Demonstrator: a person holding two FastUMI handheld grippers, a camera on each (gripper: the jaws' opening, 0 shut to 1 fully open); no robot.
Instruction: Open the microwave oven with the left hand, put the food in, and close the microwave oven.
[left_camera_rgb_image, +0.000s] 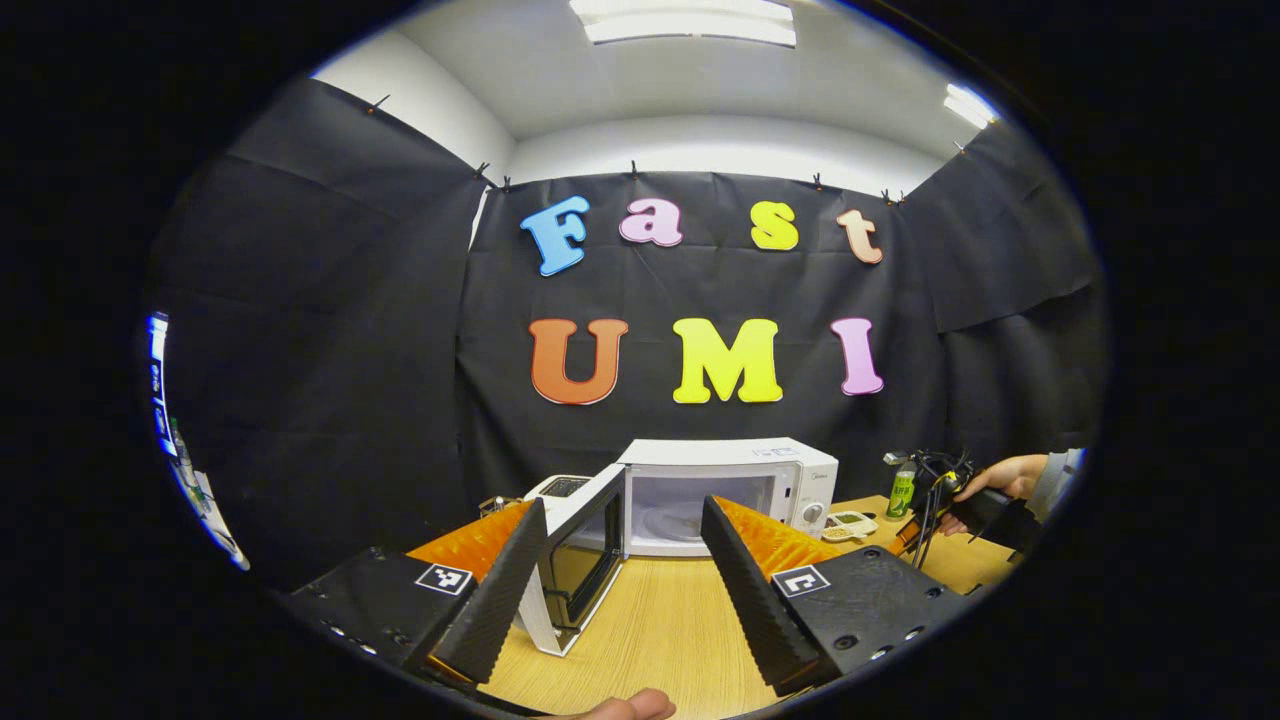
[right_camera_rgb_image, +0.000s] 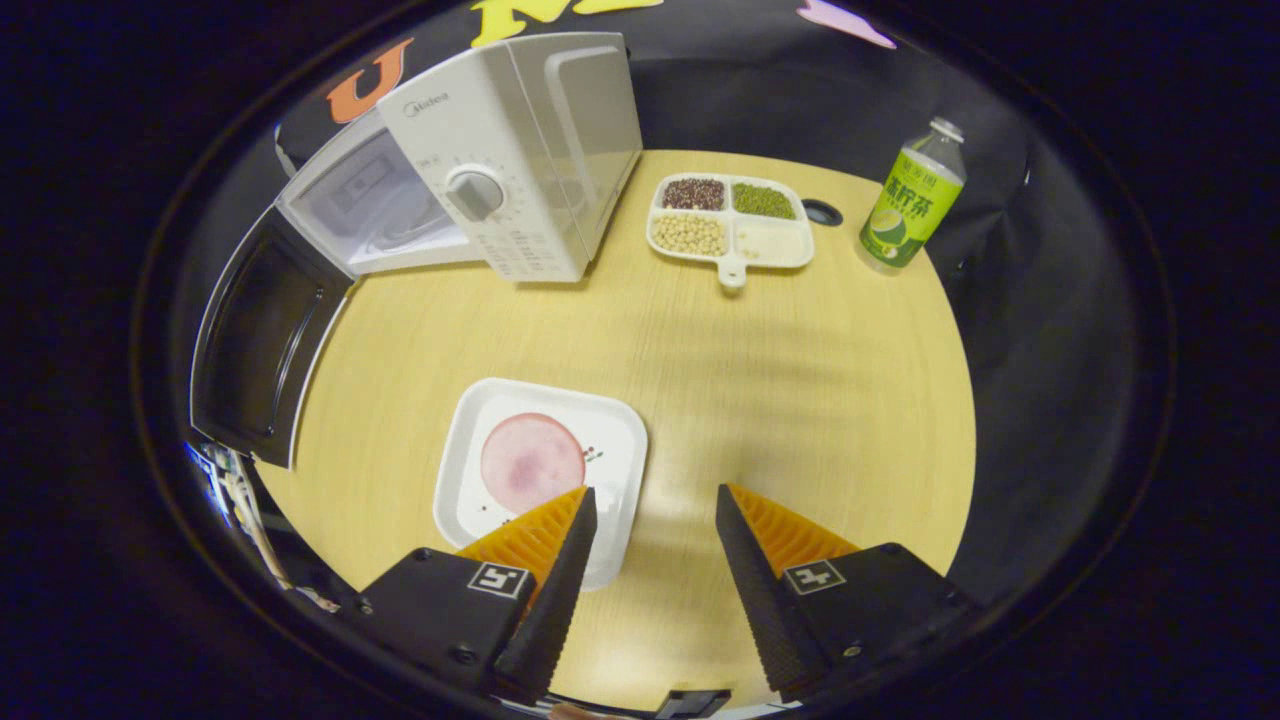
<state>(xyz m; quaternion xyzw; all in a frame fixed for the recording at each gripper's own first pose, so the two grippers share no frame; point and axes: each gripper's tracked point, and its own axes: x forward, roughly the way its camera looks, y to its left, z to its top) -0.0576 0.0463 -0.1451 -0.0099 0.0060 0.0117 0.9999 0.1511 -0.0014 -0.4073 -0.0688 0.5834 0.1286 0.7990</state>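
Sitting out are 1 microwave (right_camera_rgb_image: 500, 170), 1 plate (right_camera_rgb_image: 540, 470), 1 bottle (right_camera_rgb_image: 912, 200); both hand-held grippers (left_camera_rgb_image: 620, 560) (right_camera_rgb_image: 650, 560) spread.

- The microwave oven (right_camera_rgb_image: 520, 150) is white, with a grey dial; its open door (right_camera_rgb_image: 262, 350) has a white frame around a black window.
- The table (right_camera_rgb_image: 760, 380) is pale yellow wood grain.
- At 7 o'clock in the right gripper view, the square plate (right_camera_rgb_image: 610, 430) is white and carries a round pink slice (right_camera_rgb_image: 532, 462).
- The divided tray (right_camera_rgb_image: 730, 225) is white, holding dark red, green, beige and white fills.
- The bottle (right_camera_rgb_image: 912, 200) at 1 o'clock has a green label.
- The right gripper (right_camera_rgb_image: 650, 570) has black ribbed fingers with orange backs.
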